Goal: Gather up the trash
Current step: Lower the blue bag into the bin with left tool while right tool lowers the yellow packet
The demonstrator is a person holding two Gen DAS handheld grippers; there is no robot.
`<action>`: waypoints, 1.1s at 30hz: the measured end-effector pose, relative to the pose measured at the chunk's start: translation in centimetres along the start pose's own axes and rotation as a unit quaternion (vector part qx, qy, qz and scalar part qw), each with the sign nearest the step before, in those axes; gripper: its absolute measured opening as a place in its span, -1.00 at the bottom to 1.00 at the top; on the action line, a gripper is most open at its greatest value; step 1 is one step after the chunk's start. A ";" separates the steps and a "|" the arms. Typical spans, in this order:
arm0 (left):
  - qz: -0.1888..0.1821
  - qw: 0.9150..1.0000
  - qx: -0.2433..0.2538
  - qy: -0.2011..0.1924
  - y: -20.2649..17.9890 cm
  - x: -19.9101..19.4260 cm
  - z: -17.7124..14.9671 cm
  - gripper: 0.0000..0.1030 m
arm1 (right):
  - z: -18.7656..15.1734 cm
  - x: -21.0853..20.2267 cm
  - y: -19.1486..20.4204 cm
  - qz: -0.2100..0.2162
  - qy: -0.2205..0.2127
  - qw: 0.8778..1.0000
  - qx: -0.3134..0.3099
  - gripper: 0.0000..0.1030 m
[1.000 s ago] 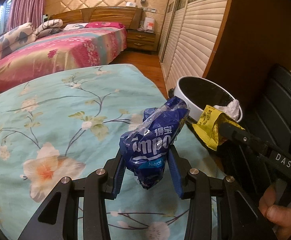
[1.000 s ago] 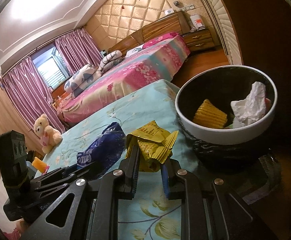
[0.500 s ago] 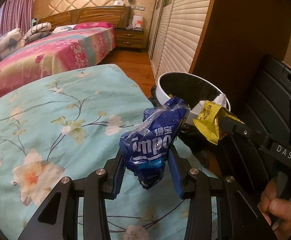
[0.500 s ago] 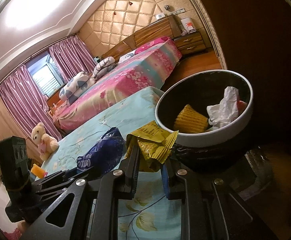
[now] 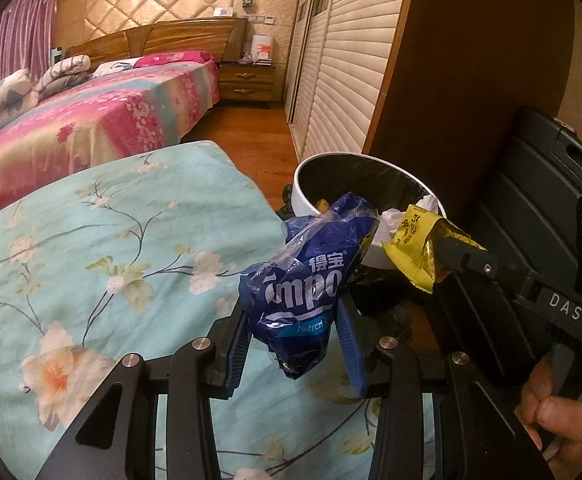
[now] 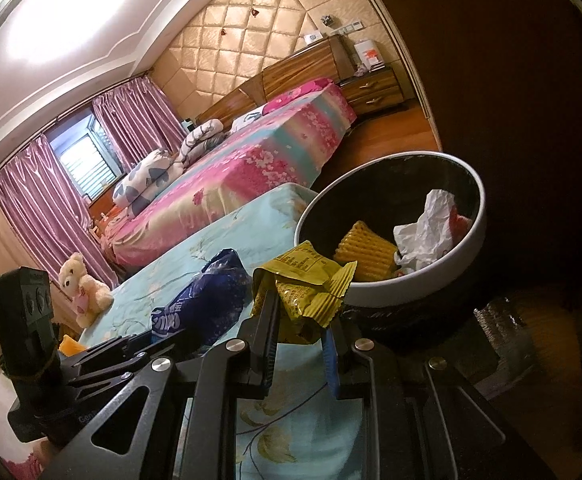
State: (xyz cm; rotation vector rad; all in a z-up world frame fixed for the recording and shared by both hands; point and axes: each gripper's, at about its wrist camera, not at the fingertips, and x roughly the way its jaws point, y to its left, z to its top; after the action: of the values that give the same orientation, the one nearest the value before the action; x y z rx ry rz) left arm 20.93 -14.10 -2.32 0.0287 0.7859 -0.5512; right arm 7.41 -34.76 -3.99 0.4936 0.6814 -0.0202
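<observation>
My left gripper is shut on a crumpled blue tissue wrapper, held above the edge of the floral bed cover. The same blue wrapper shows at the left in the right wrist view. My right gripper is shut on a yellow snack packet, seen from the left wrist as a yellow packet just before the bin's rim. The white-rimmed bin with a black liner stands just ahead of both wrappers. In the bin lie a yellow ridged wrapper and crumpled white paper.
A turquoise floral bed cover spreads below and left. A pink bed stands beyond it, with a nightstand by slatted wardrobe doors. A dark case sits right of the bin. A teddy bear sits far left.
Both grippers have carried their wrappers closer to the bin, which now looms larger and nearer the centre. Both grips stay unchanged.
</observation>
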 end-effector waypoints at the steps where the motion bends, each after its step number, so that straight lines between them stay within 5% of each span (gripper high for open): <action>1: -0.001 1.000 0.002 -0.001 -0.1 0.0 0.1 -0.24 | 0.1 0.0 -0.1 0.000 0.000 1.000 0.001 -0.62; 33: -0.012 1.000 0.016 -0.001 -0.8 2.0 1.5 -0.24 | 1.0 -0.8 -1.5 -0.021 -0.009 1.000 0.009 -0.62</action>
State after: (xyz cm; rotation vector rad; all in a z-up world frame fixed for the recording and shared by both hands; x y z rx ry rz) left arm 22.69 -16.04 -2.48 0.0478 0.7766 -0.5856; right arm 7.12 -36.64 -3.51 0.4957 0.6735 -0.0698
